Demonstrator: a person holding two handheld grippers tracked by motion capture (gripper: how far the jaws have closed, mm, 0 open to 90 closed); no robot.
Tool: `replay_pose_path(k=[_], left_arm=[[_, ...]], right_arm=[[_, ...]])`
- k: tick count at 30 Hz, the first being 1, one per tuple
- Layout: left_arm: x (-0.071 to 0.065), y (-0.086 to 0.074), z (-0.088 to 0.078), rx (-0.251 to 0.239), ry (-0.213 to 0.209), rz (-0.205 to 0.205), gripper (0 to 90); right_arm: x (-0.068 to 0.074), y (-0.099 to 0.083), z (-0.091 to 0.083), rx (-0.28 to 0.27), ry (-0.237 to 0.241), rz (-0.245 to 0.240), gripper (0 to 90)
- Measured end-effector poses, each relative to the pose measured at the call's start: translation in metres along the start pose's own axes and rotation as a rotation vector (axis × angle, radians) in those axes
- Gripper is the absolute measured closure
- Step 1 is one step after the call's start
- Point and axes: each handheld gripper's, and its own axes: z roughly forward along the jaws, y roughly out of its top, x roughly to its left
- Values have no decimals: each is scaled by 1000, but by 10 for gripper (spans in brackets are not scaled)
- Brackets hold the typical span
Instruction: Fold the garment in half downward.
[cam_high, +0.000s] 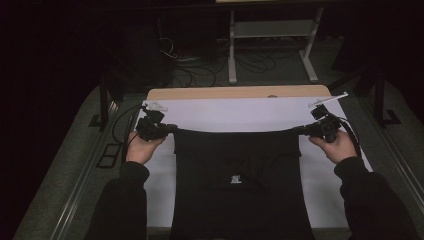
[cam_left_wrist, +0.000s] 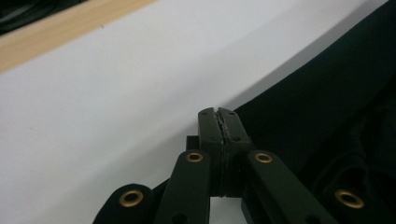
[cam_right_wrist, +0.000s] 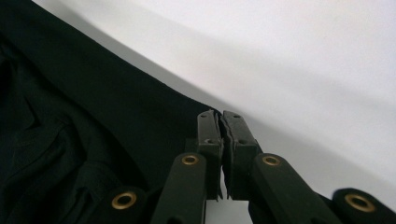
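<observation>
Standing at the person's side of the table, I note a black garment (cam_high: 240, 180) laid on a white sheet (cam_high: 240, 114) that covers a wooden table (cam_high: 235, 92). Its far edge is drawn out straight between the two tools, while the near part hangs over the near edge of the table toward the person. The left gripper (cam_high: 172, 128) has its jaws pressed together on the far left corner of the cloth; in the left gripper view (cam_left_wrist: 219, 122) a thin dark layer of fabric sits between the pads. The right gripper (cam_high: 296, 131) likewise pinches the far right corner, and the right gripper view (cam_right_wrist: 221, 125) shows the pads closed on a fold of the same cloth. Both corners appear raised just off the sheet, judging by the shadow beneath the taut edge. A small white label (cam_high: 236, 179) shows near the middle of the cloth, with some creasing around it. In my assessment, seizing the two corners is done and the top edge is stretched; what remains is either folding that edge toward the person or laying it flat and smoothing the creases, none of which has begun.
</observation>
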Motion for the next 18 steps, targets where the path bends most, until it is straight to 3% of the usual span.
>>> replay_pose_path(k=[7, 12, 18], left_arm=[[2, 25, -12, -31, 14, 13, 887], [5, 31, -13, -78, 6, -16, 887], [12, 33, -7, -66, 20, -27, 887]], right_arm=[[-4, 21, -11, -29, -28, 16, 853], [-7, 26, -14, -47, -32, 17, 853], [-11, 34, -13, -60, -35, 12, 852]])
